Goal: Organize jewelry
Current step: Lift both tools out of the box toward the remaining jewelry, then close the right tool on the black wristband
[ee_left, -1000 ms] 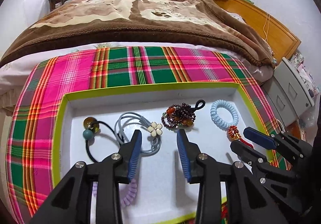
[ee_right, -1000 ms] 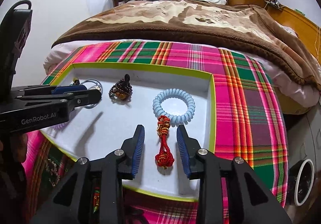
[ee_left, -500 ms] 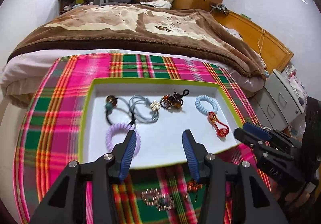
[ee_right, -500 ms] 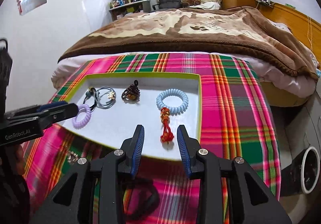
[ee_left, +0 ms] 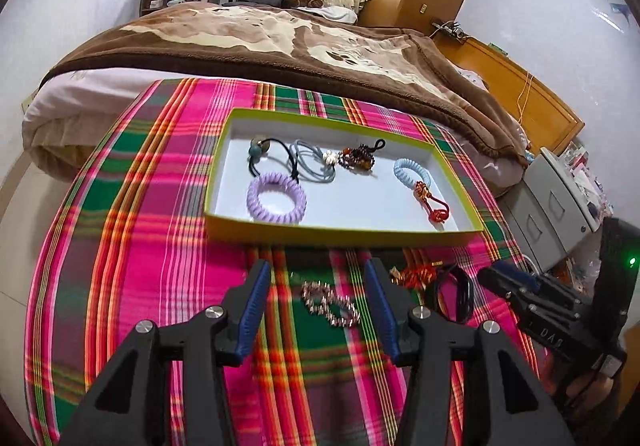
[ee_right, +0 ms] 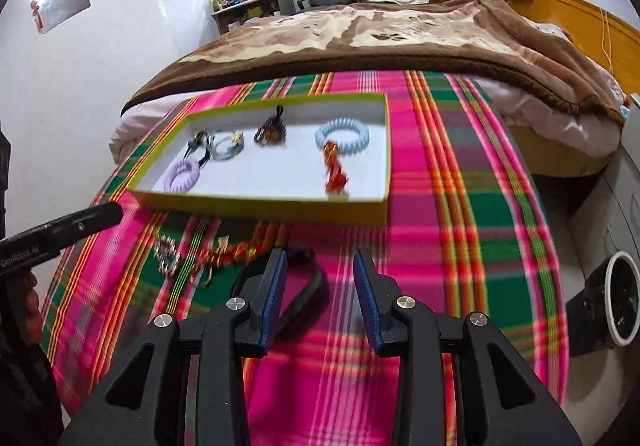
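A shallow white box with a yellow-green rim (ee_left: 340,236) sits on the plaid cloth. It holds a purple spiral hair tie (ee_left: 276,198), a black beaded tie (ee_left: 260,150), grey ties with a flower (ee_left: 316,162), a dark bead bracelet (ee_left: 358,156) and a light blue spiral with a red knot (ee_left: 412,170). My left gripper (ee_left: 316,266) hangs open and empty over the cloth in front of the box. A sparkly chain bracelet (ee_left: 330,304) lies below it. My right gripper (ee_right: 320,258) is open and empty, with a black band (ee_right: 296,294) on the cloth by its left finger.
A red-gold ornament (ee_left: 416,274) lies on the cloth between the chain and the black band. Behind the box is a bed with a brown blanket (ee_left: 280,42). A grey drawer cabinet (ee_left: 560,198) stands to the right, past the cloth's edge.
Both grippers have drawn back from over the box to the cloth in front of it. The left jaws have widened. The loose pieces on the cloth have come into view.
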`<state>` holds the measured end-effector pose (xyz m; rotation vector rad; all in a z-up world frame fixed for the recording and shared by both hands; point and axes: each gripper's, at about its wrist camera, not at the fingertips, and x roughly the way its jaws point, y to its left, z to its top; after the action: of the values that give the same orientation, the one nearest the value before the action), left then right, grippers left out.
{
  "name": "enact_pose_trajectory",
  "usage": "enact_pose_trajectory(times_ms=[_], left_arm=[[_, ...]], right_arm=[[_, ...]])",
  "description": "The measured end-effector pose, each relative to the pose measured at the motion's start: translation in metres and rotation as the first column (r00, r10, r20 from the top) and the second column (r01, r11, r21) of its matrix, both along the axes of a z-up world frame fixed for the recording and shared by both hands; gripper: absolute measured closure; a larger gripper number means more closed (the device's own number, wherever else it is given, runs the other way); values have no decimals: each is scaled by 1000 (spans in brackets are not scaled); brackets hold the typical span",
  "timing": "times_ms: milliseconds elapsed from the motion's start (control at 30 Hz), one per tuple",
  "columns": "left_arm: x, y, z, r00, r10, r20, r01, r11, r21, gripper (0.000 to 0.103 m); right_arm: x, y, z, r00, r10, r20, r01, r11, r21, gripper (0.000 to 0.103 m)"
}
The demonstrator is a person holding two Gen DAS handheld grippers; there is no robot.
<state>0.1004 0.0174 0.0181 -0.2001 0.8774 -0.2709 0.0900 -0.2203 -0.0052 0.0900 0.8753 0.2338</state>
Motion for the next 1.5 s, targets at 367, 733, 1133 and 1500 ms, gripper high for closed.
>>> enact_pose_trajectory(times_ms=[367,733,1133,1500], left_arm=[[-21,26,-15,999,43,-31,-43,999,-22,52],[-30,39,-25,997,57,-55,-59,998,-29,52],[-20,16,-30,997,6,-82,-7,1000,-13,52],[-16,-1,-39,994,-20,-112,21,1000,5,52]], right_arm=[[-15,48,-9,994,109,11,-108,992,-70,59],[-2,63,-26,994,104,-31,-107,984,-145,62],[-25,49,-25,984,171,-41,-174,981,-86,93],[-59,25,-20,964,260,-62,-266,956,-126,84]])
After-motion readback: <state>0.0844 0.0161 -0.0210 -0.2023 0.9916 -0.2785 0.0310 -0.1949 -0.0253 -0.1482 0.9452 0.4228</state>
